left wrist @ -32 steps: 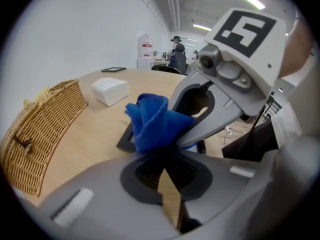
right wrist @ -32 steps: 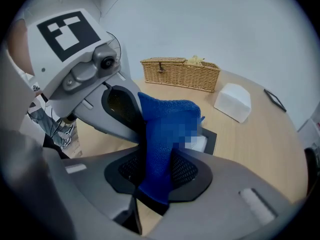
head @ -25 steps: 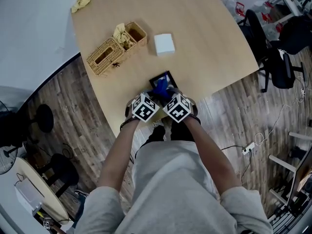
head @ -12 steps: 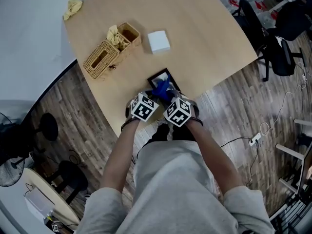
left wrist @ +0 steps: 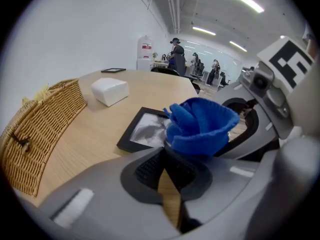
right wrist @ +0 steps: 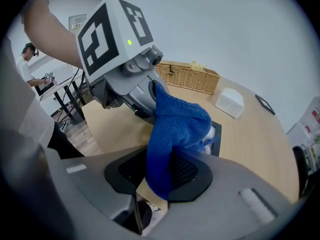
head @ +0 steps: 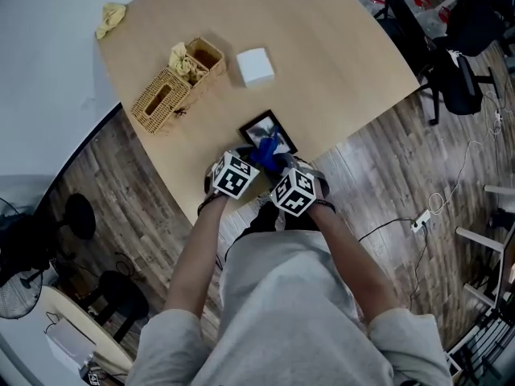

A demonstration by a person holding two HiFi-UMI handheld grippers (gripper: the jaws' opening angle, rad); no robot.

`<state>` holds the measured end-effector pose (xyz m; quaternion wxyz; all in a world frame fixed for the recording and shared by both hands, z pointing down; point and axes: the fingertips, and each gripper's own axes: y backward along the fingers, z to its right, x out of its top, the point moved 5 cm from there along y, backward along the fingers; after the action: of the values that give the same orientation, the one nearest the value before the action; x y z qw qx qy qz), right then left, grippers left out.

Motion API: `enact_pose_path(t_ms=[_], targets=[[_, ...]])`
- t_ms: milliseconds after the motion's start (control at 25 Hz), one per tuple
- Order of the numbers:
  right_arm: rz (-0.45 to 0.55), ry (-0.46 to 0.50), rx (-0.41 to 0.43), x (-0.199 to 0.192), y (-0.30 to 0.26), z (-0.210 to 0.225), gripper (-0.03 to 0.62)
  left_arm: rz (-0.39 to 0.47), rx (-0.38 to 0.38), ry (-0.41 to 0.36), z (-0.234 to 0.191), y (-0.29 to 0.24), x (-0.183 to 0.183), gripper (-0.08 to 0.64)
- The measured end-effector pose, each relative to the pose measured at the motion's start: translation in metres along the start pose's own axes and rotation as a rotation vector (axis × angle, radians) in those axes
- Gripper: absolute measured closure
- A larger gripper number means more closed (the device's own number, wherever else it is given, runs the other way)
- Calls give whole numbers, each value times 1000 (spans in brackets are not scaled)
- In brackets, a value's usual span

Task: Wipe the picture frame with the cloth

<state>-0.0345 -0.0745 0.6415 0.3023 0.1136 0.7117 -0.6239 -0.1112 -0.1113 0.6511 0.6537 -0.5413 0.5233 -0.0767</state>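
Wicker basket [head: 165,95] near white box [head: 254,65] (yellow rag [head: 110,16] well apart)

Blue cloth [right wrist: 176,126] in right hand-held gripper [right wrist: 161,176]

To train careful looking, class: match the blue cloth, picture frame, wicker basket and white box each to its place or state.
Things:
1. blue cloth
2. picture frame
3. wicker basket
4. white box

Places or states:
A. holds a yellow rag
B. clamped in the right tool
C. lies flat near the edge of the table
D. sits alone beside the basket

Pairs: 1-B, 2-C, 3-A, 4-D
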Motion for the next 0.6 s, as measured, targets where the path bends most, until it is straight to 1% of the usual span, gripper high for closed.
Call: enact_pose_path(t_ms=[120, 280, 320, 440, 480, 600], targets=[[-7, 0, 7, -5, 2, -5, 485, -1, -5, -10, -1, 0, 0, 508], [1, -45, 3, -12, 4, -4, 485, 4, -9, -16, -1, -1, 1, 508], [8, -71, -1, -15, 5, -2, 485, 0, -7, -18, 0, 0, 0, 508], [26, -198, -34, -25, 11, 10, 485, -10, 3, -24, 2, -1, 0, 508], [24, -224, -50, -28, 14, 16, 485, -13, 6, -26, 3, -2, 0, 508], [-5, -262, -94, -39, 20, 34, 483, -24, 17, -18, 2, -3, 1, 508]])
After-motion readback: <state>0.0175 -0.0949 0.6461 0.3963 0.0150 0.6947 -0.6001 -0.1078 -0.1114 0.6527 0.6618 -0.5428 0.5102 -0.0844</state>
